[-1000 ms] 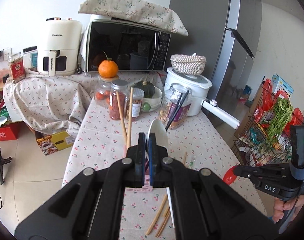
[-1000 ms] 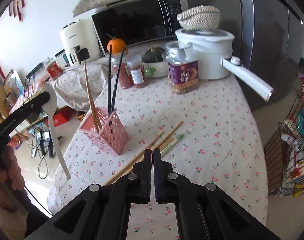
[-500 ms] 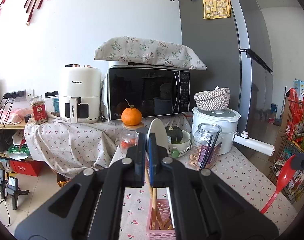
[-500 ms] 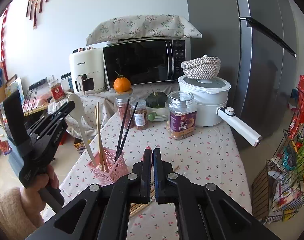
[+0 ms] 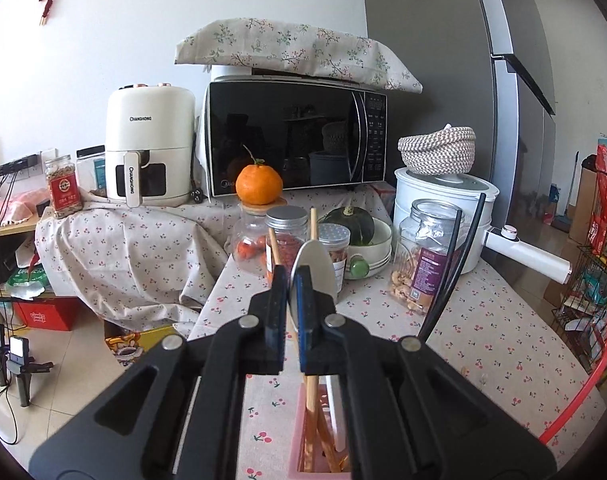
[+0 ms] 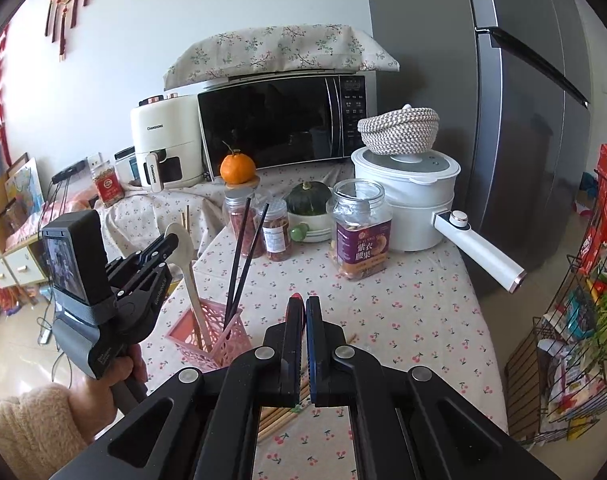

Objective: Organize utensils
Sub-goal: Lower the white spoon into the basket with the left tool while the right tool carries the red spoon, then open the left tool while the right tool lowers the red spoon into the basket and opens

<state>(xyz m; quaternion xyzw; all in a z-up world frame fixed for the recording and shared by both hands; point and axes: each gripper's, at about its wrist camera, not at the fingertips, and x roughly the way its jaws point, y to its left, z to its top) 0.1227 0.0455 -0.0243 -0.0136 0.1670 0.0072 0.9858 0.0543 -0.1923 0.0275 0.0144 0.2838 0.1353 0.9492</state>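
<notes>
A utensil holder (image 6: 209,334) stands near the left edge of the tabletop (image 6: 419,320), with chopsticks (image 6: 241,264) and a spoon (image 6: 187,264) standing in it. Loose chopsticks (image 6: 279,416) lie on the tabletop just to its right. Behind are jars (image 6: 361,230), then a pot (image 6: 409,200) and a microwave (image 6: 279,124) at the back.
</notes>
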